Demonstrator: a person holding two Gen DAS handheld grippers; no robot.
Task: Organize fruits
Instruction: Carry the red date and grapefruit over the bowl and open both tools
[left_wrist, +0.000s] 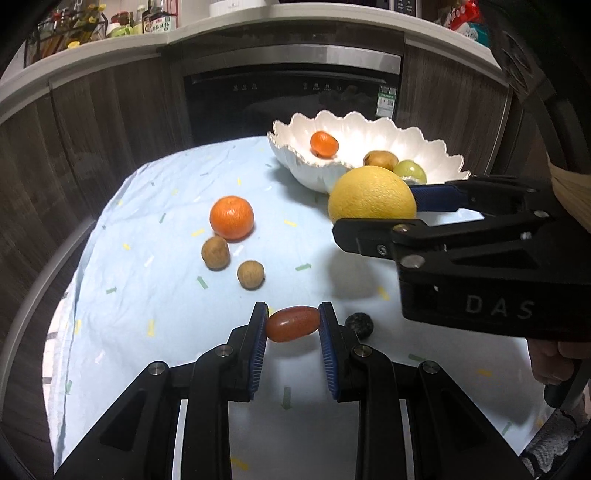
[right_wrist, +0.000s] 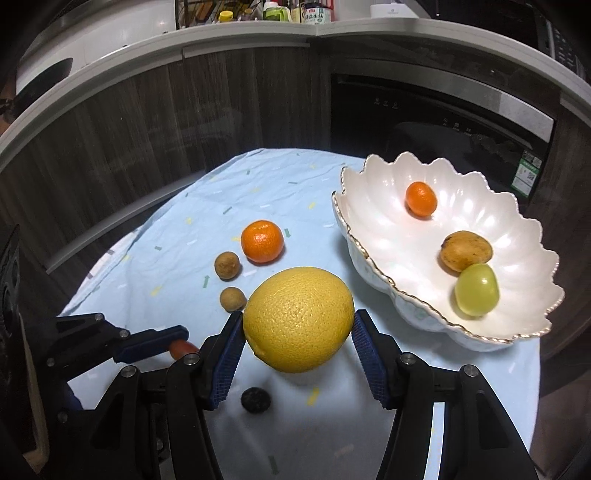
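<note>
The right gripper (right_wrist: 297, 341) is clamped on the grapefruit (right_wrist: 298, 319), the biggest fruit here: a pad presses each flank and the fruit bulges out past the fingertips, clear of the cloth (right_wrist: 177, 229). It is yellow, round and finely pitted. Just beyond those fingers to their right sits the white scalloped bowl (right_wrist: 373, 229), gold along its rim, touching neither pad.

Ahead and left of the grapefruit, well apart from both grippers, lies the orange (right_wrist: 262, 241), bright and dimpled. In the bowl are a small mandarin (right_wrist: 421, 198) at the far side, a brown-yellow loquat (right_wrist: 466, 250), and a pale green grape (right_wrist: 476, 290) touching it.

The left gripper (left_wrist: 293, 325) is closed tight on the red date (left_wrist: 293, 324), which lies crosswise between the blue pads (left_wrist: 258, 343), an end against each, glossy and oblong. It is held above the cloth.

Two tan longans (left_wrist: 215, 252) lie ahead of the left fingers, close together, near the orange. A little dark, rough fruit (left_wrist: 359, 324) rests on the cloth just beside the left gripper's right finger
</note>
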